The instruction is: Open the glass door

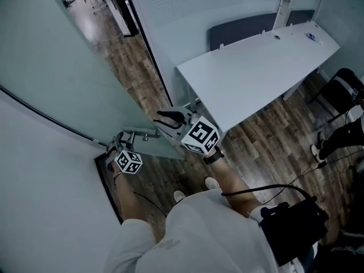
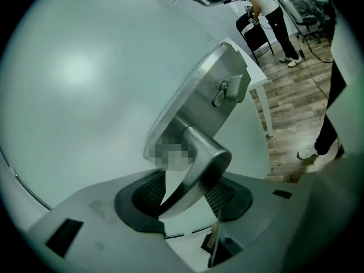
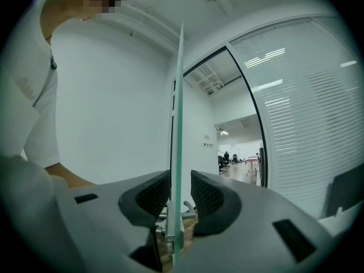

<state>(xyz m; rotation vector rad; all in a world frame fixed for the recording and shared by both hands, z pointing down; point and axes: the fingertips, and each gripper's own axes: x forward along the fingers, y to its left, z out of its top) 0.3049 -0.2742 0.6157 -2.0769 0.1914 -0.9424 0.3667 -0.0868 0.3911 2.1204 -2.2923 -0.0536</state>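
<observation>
Head view, door: the glass door (image 1: 68, 78) is a big frosted, greenish pane filling the left side, with wood floor (image 1: 267, 135) and a white table (image 1: 256, 67) off to the right.
Head view, claws: my left claw (image 1: 118, 147) is down at the metal handle (image 1: 139, 134), and my right claw (image 1: 168, 118) is at the pane's edge just above it.
Left gripper view, handle: chunky brushed-steel lever on a long steel plate (image 2: 199, 101) with a lock (image 2: 223, 92).
Left gripper view, claw: jaws spread, the lever sits between the pads, and there's a gap on one side.
Right gripper view, door edge (image 3: 178, 124): a thin green upright strip, dead centre.
Right gripper view, claw: jaws apart, straddling that edge and not squeezing it.
</observation>
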